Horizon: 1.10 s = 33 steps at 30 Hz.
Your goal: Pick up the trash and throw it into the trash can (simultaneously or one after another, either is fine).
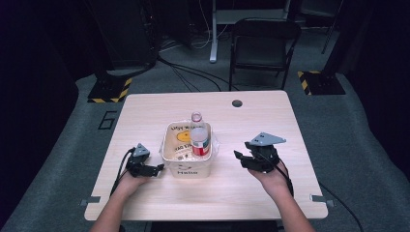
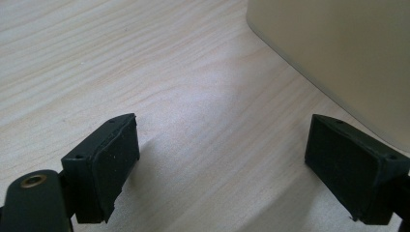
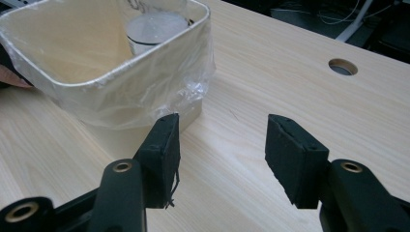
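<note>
A cream bin [image 1: 187,166] lined with a clear plastic bag stands mid-table, with a plastic bottle [image 1: 200,142] with a red label upright inside it. A second clear bottle [image 1: 196,117] stands just behind the bin. My left gripper [image 1: 157,168] rests on the table at the bin's left side, open and holding nothing; its view has the bin wall [image 2: 338,53] close at the upper right. My right gripper [image 1: 240,157] sits to the bin's right, open and holding nothing. Its view has the bin [image 3: 96,67], the bag's loose edge [image 3: 188,92] and the bottle's base [image 3: 154,29] ahead to the left.
The wooden table [image 1: 270,121] has a round cable hole [image 1: 237,103] near its far edge. A black folding chair [image 1: 261,46] stands beyond the table. Yellow-and-black striped floor bases [image 1: 111,89] sit at both far corners. Cables run across the floor.
</note>
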Each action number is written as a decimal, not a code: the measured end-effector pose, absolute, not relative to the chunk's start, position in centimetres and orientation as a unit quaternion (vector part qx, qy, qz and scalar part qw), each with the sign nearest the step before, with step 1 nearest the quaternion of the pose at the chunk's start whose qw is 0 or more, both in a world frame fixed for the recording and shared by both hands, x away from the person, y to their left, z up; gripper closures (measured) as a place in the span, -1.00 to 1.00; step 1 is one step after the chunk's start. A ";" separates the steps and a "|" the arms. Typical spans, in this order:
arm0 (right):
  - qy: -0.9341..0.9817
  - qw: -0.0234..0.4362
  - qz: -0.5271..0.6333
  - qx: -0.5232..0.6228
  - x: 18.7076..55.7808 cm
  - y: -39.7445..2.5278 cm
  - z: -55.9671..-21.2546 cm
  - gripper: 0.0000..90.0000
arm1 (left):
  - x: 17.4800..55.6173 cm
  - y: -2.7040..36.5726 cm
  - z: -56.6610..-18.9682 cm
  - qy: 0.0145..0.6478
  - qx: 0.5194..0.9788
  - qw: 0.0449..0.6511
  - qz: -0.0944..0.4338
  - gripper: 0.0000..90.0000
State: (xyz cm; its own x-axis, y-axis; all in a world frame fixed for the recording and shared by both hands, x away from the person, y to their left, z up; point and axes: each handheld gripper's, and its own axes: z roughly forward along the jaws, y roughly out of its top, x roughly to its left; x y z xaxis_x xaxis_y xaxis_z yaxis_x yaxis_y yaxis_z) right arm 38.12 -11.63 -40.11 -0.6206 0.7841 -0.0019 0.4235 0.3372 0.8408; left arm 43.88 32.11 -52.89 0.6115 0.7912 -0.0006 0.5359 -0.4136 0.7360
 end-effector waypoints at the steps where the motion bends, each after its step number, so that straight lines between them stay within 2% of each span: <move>1: 0.790 0.209 0.429 0.385 38.1 -11.7 -40.3 0.02 | 43.9 32.1 -52.9 0.404 0.822 0.361 0.177 -0.74; 19: 0.795 0.212 0.396 0.407 37.2 -13.6 -44.3 0.00 | 43.8 32.1 -52.9 0.405 0.822 0.360 0.176 -0.74; 33: 0.776 0.210 0.387 0.452 36.7 -17.5 -47.2 -0.01 | 43.8 32.1 -52.9 0.405 0.822 0.360 0.174 -0.73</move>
State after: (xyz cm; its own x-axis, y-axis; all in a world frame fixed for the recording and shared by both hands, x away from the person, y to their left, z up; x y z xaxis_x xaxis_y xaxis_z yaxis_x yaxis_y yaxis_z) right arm 36.70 -17.46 -47.19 -0.5037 0.8636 0.0235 0.5382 0.2924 0.7905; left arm 43.79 32.08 -52.88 0.6105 0.7920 -0.0060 0.5408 -0.4113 0.7337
